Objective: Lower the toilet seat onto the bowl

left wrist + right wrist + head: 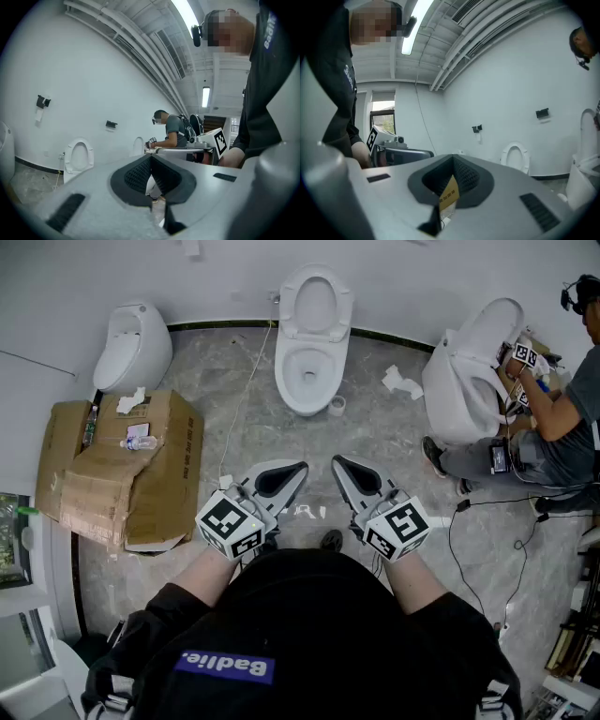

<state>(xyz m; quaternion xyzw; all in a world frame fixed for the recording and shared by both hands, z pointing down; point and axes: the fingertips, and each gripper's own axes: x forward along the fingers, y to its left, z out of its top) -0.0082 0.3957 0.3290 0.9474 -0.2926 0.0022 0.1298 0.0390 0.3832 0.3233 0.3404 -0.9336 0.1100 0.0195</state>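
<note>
Our black shirt (309, 634) fills the bottom of the head view, and just beyond it we hold both claws out level over the floor (375, 427). The left claw (298, 468) and the right claw (339, 463) sit side by side, tips angled slightly toward each other. Each claw's own view shows its jaws pressed together at the tip with nothing pinched. In the right gripper view a small yellow tag (449, 192) shows in the hollow behind the closed tips, and we cannot tell what it belongs to.

Only the head view gives us the floor, which is grey marbled stone. Flattened cardboard (122, 474) with a plastic bottle (141, 442) on it lies at the left, and we also see crumpled paper (403, 382) and loose cables (450, 549). Only the gripper views give us the ceiling ducts (117, 37), a strip light (187, 14) and black brackets (111, 124) on the wall. From the right claw we also see a window (383, 123) with green outside. A second person (572, 409) crouches at the right over another toilet (459, 381).

The toilet seat (343, 307) stands raised against the white wall (216, 287), its ring facing us and its long axis upright. Below it the bowl (309, 407) lies open. Its long axis runs from the wall toward us, and its front points at our claws, which are well apart from it.
</note>
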